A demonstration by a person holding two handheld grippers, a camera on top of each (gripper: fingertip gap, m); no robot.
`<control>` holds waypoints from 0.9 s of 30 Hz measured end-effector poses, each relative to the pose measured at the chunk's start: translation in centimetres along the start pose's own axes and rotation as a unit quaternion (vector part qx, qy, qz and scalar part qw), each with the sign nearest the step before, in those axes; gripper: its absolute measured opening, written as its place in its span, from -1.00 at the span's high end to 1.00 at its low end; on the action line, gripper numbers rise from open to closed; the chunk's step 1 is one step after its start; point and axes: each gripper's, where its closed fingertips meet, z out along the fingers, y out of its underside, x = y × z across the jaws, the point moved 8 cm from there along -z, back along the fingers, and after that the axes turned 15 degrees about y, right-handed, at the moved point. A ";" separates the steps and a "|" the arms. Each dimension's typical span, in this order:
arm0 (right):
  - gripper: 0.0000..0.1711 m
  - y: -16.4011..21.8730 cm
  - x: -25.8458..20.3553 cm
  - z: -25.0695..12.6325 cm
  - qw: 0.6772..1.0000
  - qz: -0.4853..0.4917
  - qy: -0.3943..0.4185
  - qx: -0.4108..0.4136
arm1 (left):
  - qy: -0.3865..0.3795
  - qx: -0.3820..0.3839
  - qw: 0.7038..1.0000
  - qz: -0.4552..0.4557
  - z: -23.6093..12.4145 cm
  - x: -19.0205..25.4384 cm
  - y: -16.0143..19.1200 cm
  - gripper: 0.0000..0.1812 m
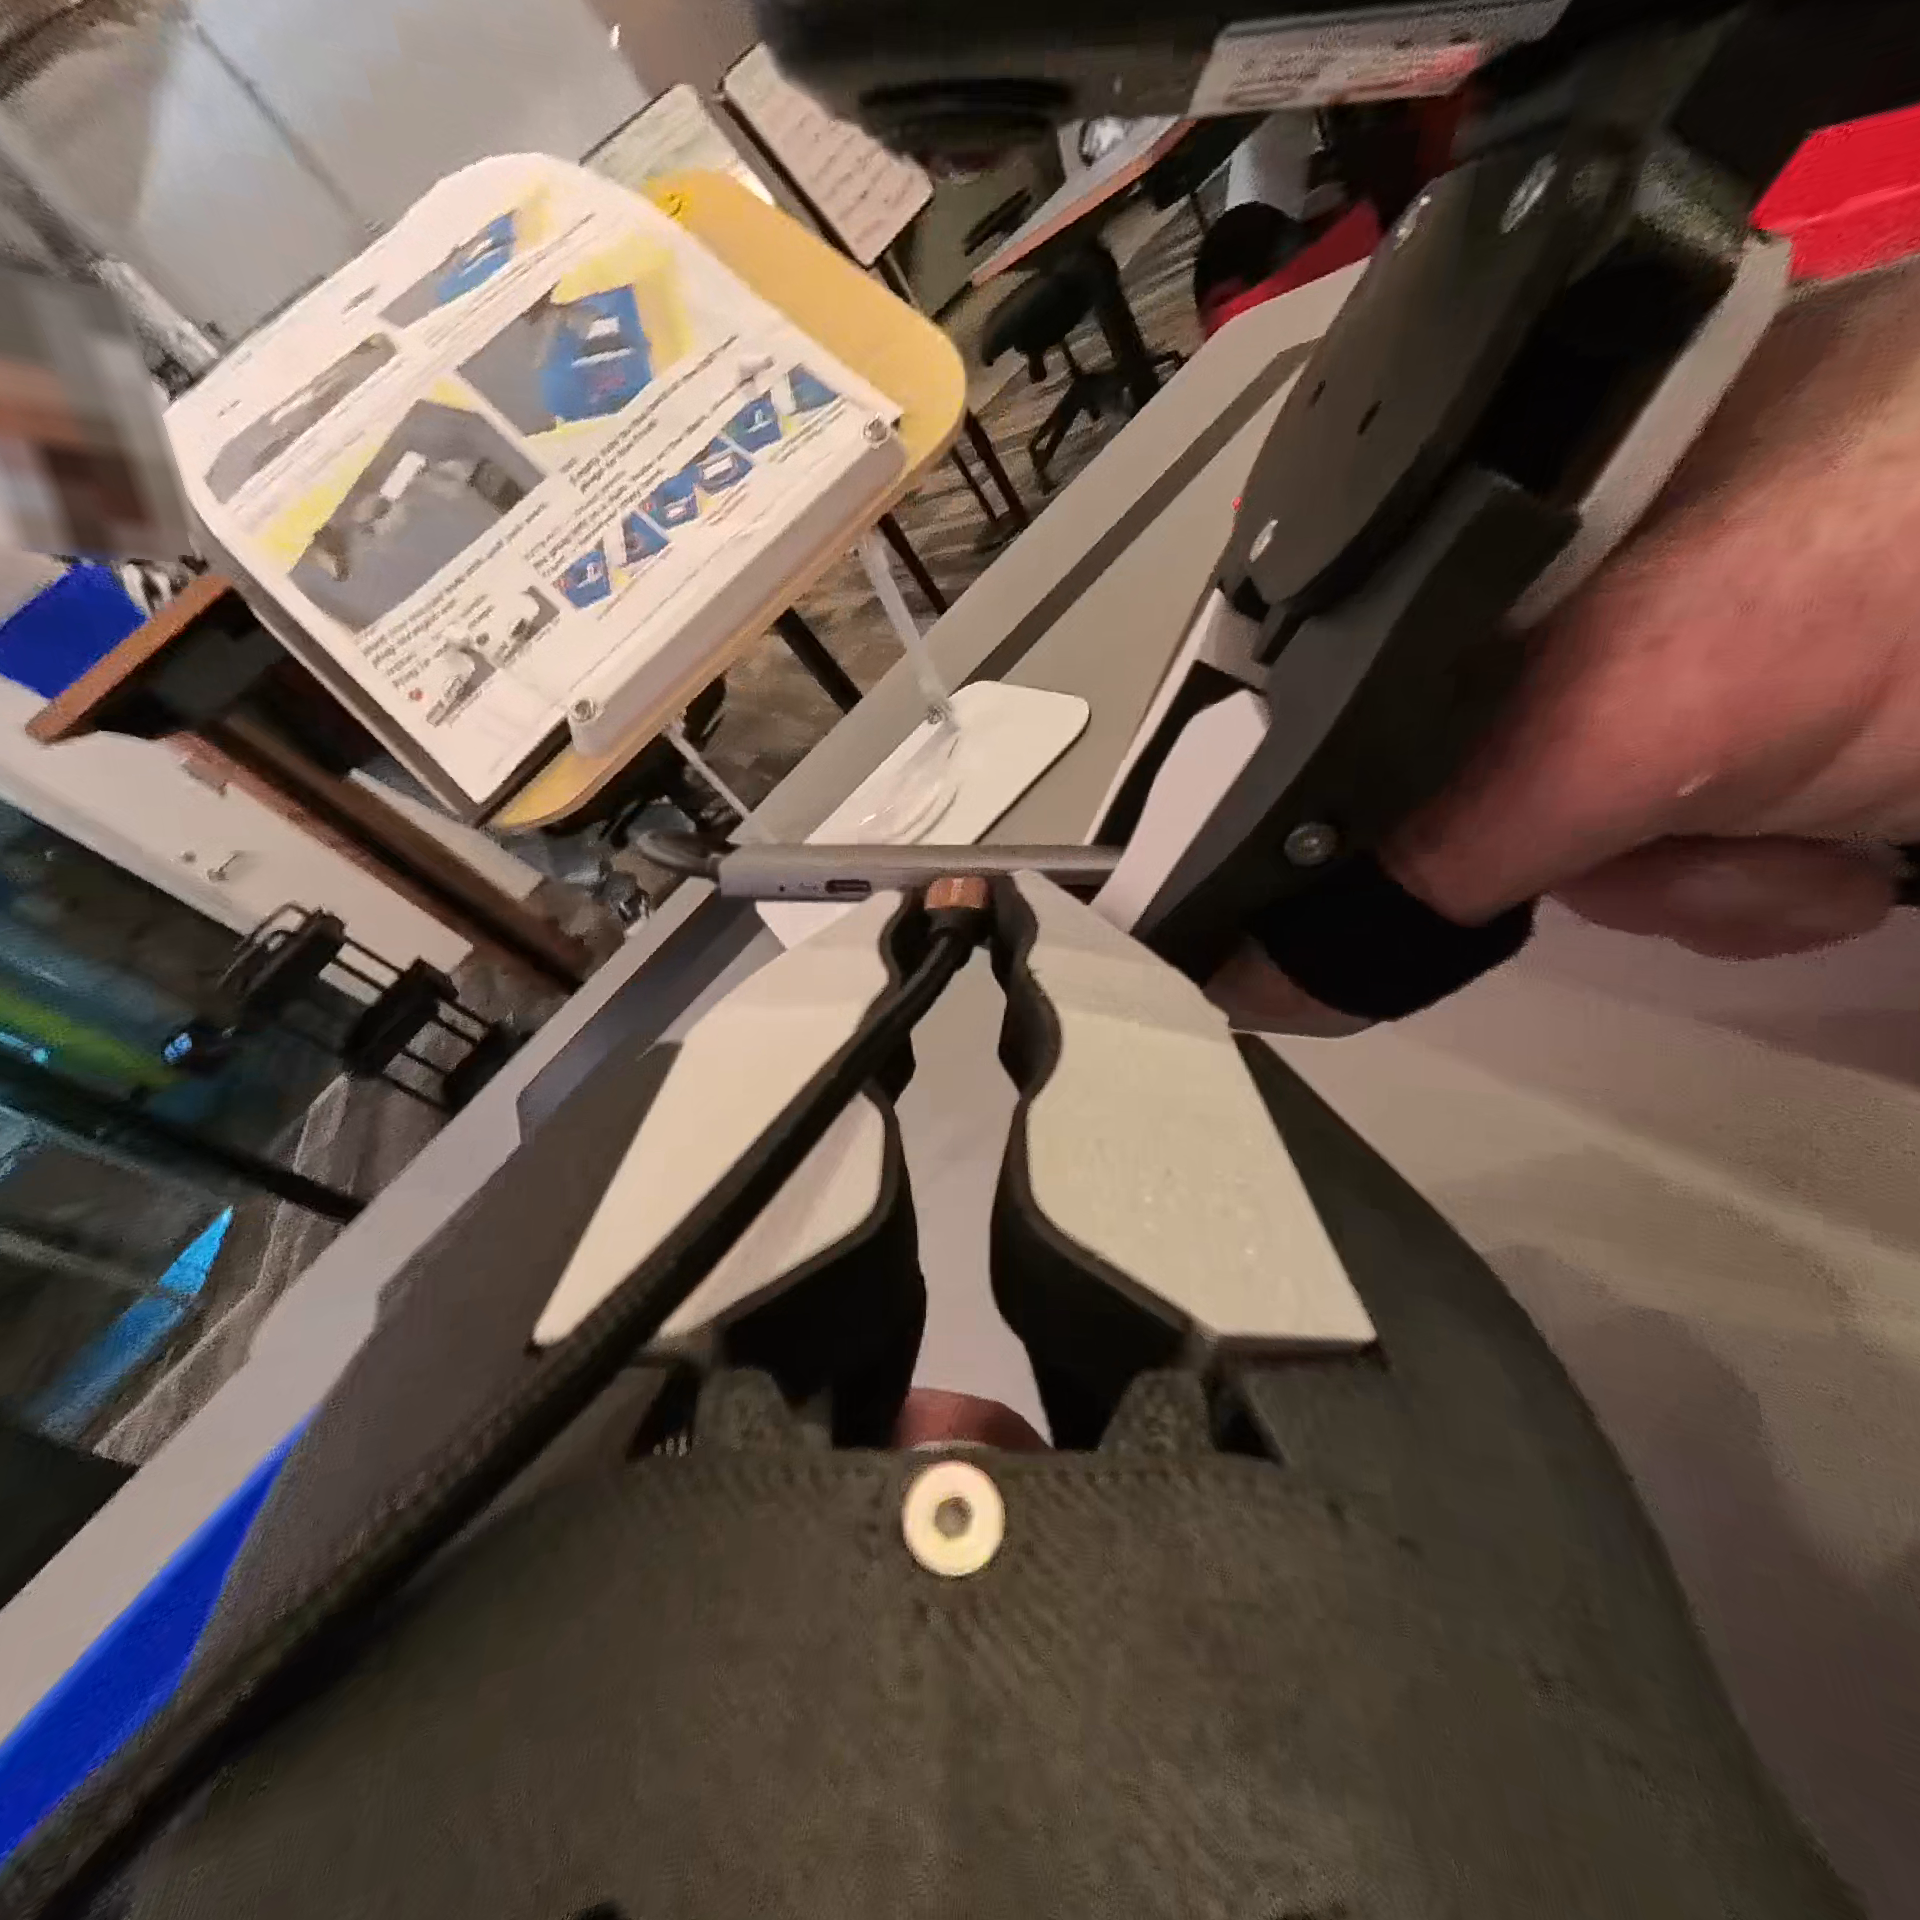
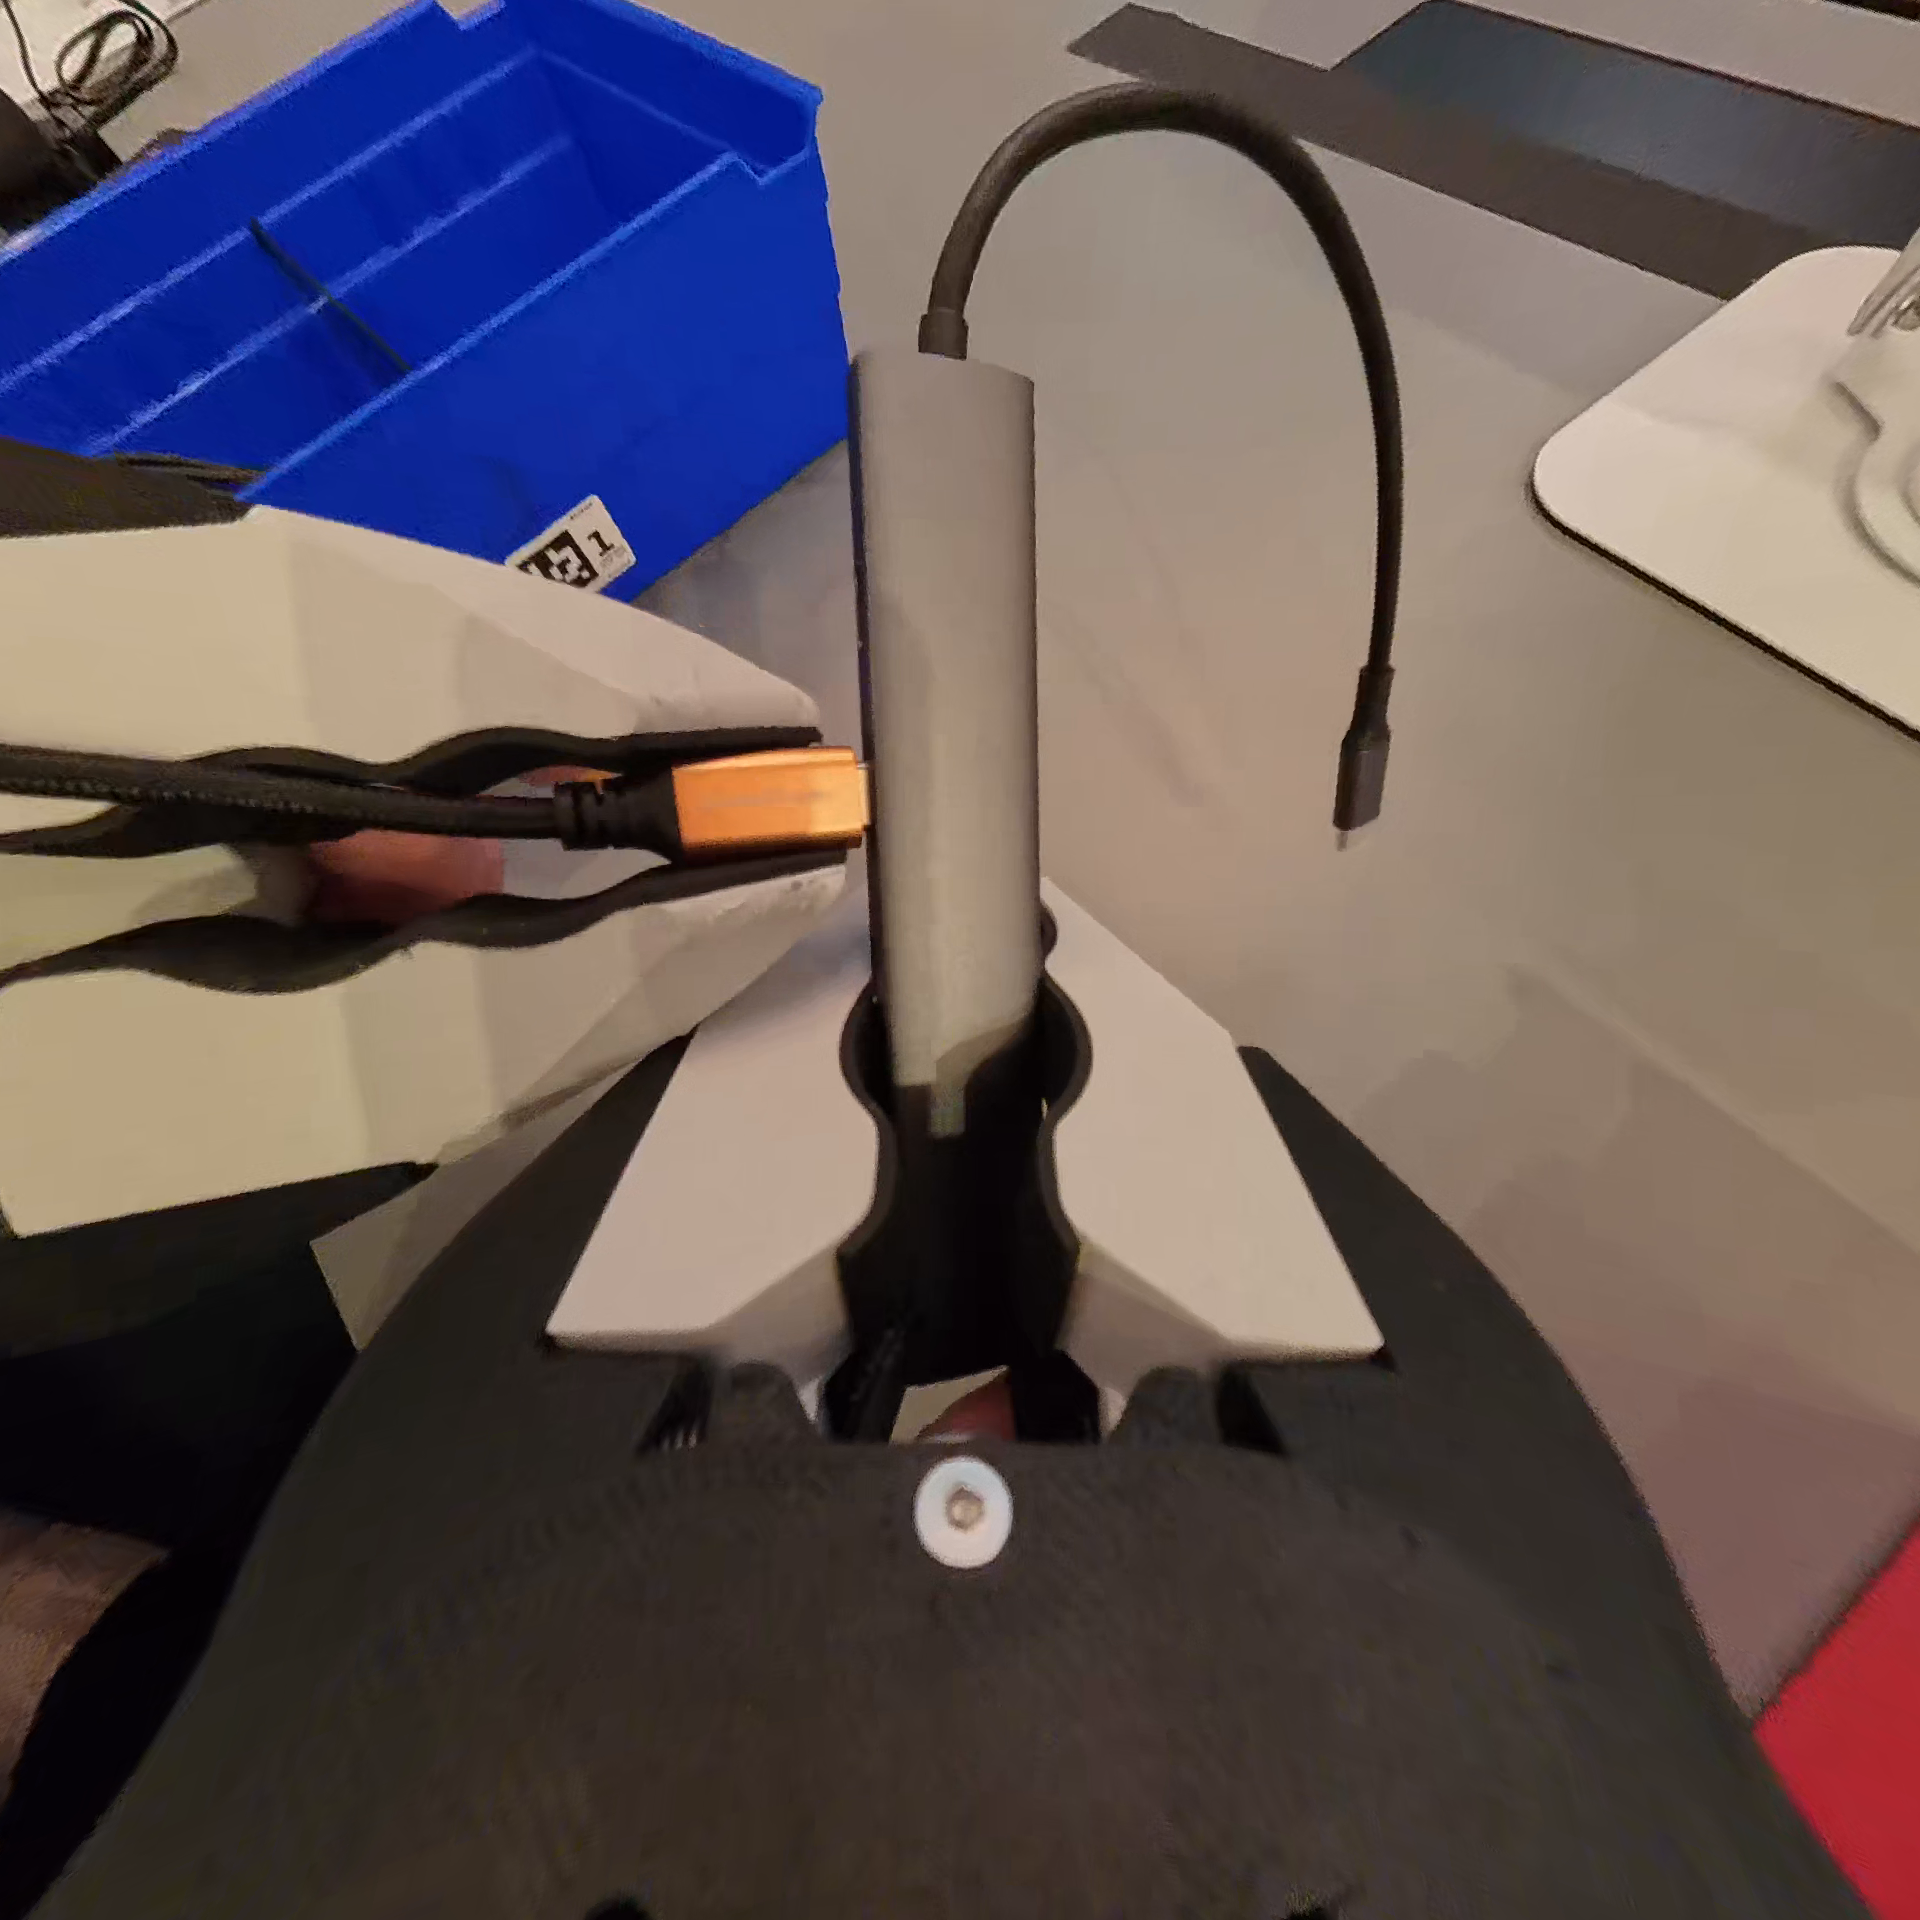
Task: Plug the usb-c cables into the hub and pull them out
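Right now, progress: I judge the first plug-in is at its very end or just begun; the orange plug [image 2: 767, 808] sits tip-on against the side of the hub [image 2: 951, 665], and I cannot tell whether it is fully seated.
Left to do: seating confirmed if needed, then the pull-out; in the left wrist view a second port [image 1: 847, 889] beside the plug is open, so more plugging may remain.
Left gripper [image 1: 961, 914]: my fingers are closed on the orange plug and its braided black cable [image 1: 727, 1184], which trails back over the left finger.
Right gripper [image 2: 961, 1049]: clamped on the near end of the hub, holding it in the air above the grey table [image 2: 1351, 1039].
Hub location: off the table, between the blue bin [image 2: 468, 312] at the far left and the white stand base [image 2: 1714, 520] towards the right edge.
Hub axis: long axis runs straight away from my right gripper, its own tail cable [image 2: 1247, 187] leaving the far end and looping down, free connector [image 2: 1361, 769] dangling.
Plug axis: crosswise to the hub, tip pointing into its left side face.
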 end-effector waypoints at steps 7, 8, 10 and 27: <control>0.84 -0.1 -0.1 -0.5 0.999 -0.021 -0.024 0.019 | 0.058 0.025 0.998 -0.014 -0.4 -0.5 0.0 0.87; 0.84 -0.2 -0.2 -0.8 0.999 -0.016 -0.042 0.022 | 0.088 0.048 0.995 -0.003 -0.7 -1.0 0.0 0.87; 0.83 -0.3 -0.5 -1.0 0.998 -0.037 -0.043 0.024 | 0.164 0.084 0.983 0.009 -1.3 -1.9 0.3 0.85; 0.84 -0.6 -0.2 -0.5 1.000 -0.014 0.011 0.019 | -0.023 0.012 0.998 0.056 -0.5 0.2 -0.4 0.87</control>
